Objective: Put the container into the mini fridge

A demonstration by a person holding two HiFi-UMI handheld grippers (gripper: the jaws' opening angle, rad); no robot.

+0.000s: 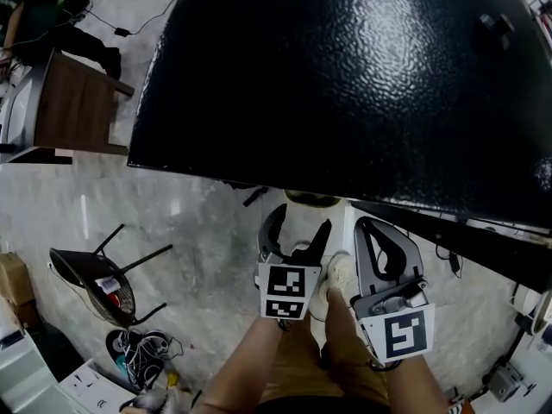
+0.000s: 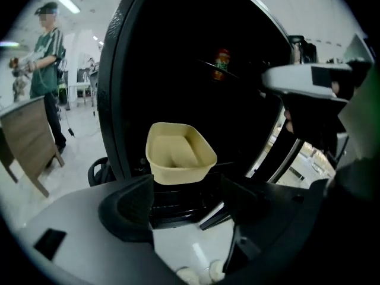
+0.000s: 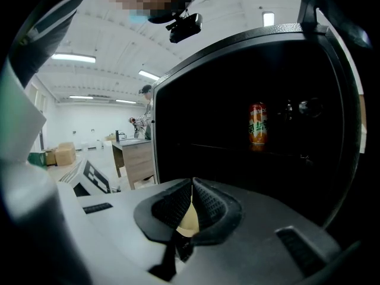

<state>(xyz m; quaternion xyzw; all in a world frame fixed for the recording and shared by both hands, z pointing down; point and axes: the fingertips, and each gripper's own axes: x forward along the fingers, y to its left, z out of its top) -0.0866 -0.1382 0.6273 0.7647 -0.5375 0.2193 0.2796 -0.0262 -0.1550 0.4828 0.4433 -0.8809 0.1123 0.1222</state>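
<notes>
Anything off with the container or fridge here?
Nothing spilled or damaged. The beige container sits just inside the mini fridge, close to its front edge, clear of the open left hand-held gripper. The can stands upright on its shelf.

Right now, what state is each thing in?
Fridge: open.
Container: upright, lidless, at the fridge's lower front, not held.
Can: upright on a shelf inside.
Left gripper: open, empty.
Right gripper: shut.
</notes>
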